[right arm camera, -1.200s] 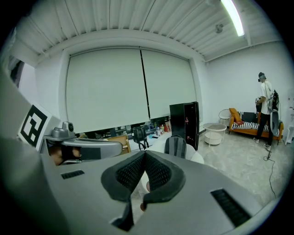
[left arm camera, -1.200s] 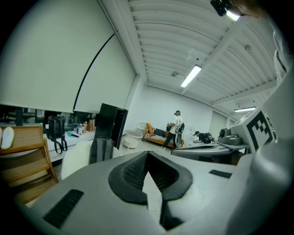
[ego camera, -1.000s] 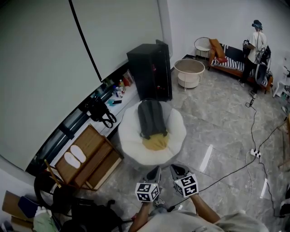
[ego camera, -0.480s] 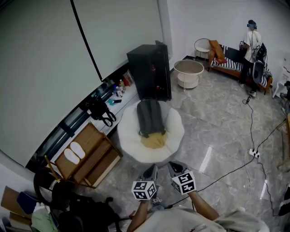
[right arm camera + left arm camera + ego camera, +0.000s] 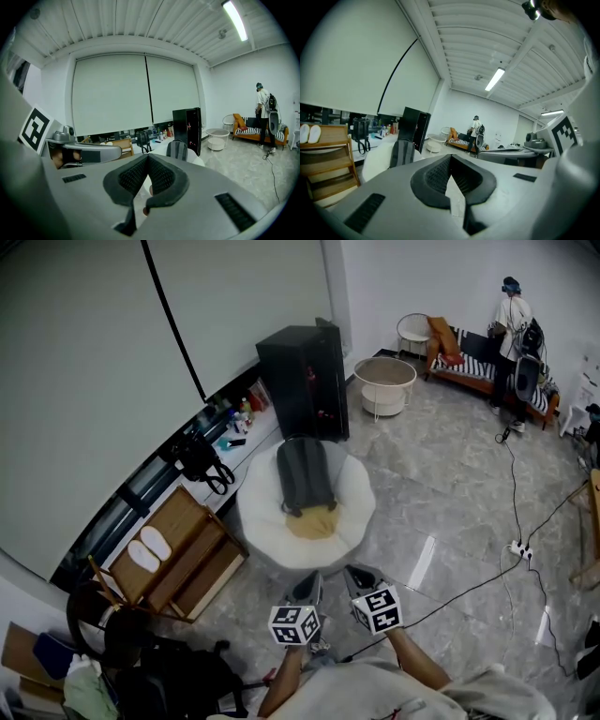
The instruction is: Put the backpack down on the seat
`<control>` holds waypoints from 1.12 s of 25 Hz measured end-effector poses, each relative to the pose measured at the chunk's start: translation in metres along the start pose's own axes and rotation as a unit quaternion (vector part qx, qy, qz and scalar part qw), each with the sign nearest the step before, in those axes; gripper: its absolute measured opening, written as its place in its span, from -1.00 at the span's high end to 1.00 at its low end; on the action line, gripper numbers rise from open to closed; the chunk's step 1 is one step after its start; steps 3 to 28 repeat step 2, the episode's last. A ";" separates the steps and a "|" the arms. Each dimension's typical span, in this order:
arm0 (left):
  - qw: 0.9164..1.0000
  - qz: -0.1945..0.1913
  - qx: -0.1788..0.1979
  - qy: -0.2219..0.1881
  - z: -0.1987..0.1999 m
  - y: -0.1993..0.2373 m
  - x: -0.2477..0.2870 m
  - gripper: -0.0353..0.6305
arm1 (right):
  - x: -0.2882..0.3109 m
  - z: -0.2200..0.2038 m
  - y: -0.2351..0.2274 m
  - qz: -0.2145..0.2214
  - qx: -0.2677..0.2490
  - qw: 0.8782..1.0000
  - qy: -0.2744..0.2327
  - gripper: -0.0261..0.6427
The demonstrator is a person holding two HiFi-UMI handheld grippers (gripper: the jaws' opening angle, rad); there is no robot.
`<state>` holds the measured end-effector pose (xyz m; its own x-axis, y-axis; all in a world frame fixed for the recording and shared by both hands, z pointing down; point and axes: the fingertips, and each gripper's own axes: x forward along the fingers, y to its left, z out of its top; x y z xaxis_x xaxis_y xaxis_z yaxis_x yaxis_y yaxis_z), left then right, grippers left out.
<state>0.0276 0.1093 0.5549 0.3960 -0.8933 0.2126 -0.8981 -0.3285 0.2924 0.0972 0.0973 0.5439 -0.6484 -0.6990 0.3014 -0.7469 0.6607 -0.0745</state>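
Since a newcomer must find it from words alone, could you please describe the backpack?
Find the tall black cabinet by the blinded window; just in front of it sits a round white seat. The backpack lies flat on that seat, dark grey, next to a yellow cushion, unlike the black bag on the window ledge.

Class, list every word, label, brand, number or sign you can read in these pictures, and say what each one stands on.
No words or numbers can be read in any view.
Marker cubes: black-and-white square patterns only, no lettering.
Bottles on the window ledge: labels too small to read.
Backpack: no logo can be made out.
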 end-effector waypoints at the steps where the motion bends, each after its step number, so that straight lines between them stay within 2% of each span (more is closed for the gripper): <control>1: 1.000 -0.001 0.001 0.000 0.000 -0.001 0.001 0.80 | -0.001 0.000 -0.002 -0.002 0.000 1.000 -0.002 0.84; 28: 1.000 -0.002 0.002 0.001 -0.001 -0.003 0.002 0.80 | -0.002 0.000 -0.004 -0.004 0.000 1.000 -0.003 0.84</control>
